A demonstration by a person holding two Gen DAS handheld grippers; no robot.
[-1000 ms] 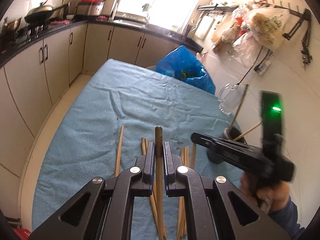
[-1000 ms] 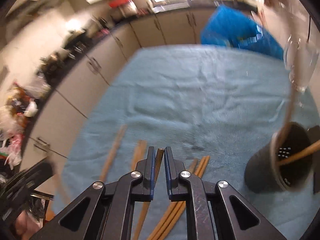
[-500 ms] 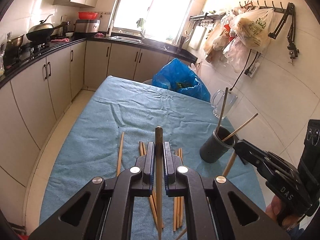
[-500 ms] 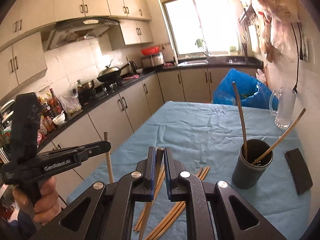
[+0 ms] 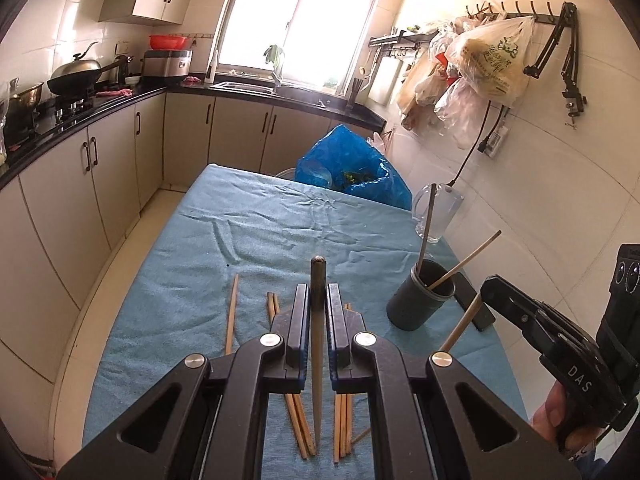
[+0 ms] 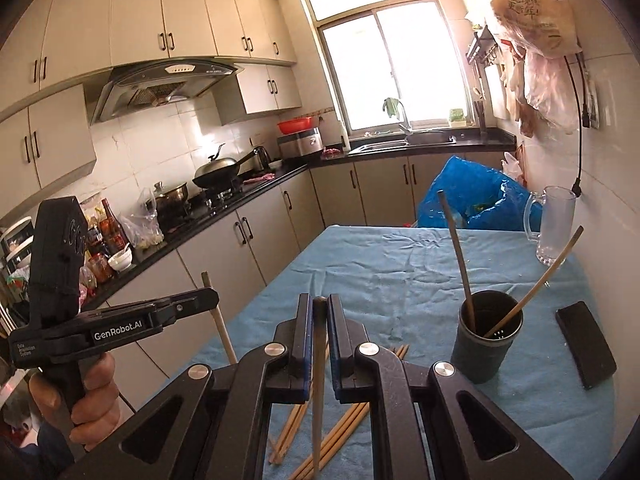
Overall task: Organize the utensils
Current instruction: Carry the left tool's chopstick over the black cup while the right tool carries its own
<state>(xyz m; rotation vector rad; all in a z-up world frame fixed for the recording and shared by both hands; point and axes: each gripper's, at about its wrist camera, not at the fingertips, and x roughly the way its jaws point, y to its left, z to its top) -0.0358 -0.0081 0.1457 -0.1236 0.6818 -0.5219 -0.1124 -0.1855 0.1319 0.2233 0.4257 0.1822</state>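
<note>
Right at the near edge of the table, both grippers are up off the cloth and each has a chopstick. The left gripper (image 5: 318,300) is clamped down tight on a dark-tipped chopstick (image 5: 318,276), which runs straight along the fingers, its tip poking out just past them and its tail trailing back underneath. The right gripper (image 6: 319,312) is pinched just as tight on a pale wooden chopstick (image 6: 319,380), held the same way, long axis in line with the fingers.

Below them, the loose chopsticks (image 5: 298,420) lie in a scatter on the blue cloth (image 5: 248,240), mostly pointing away down the table, with one lying apart to the left.

Now the bit that matters: the dark holder cup (image 6: 486,344) stands upright on the cloth, ahead and to the right of both grippers, with two sticks already leaning in it. From the right gripper's view it sits close, just off to the right; from the left gripper's view it is farther across, with the right gripper (image 5: 494,286) beside it. So I'd judge the right hand goes first, and its stick needs tipping upright to drop in.

Beyond the cup lie a black phone (image 6: 586,348) and a glass mug (image 6: 554,224); past the far table edge is a blue bag (image 5: 352,172).
</note>
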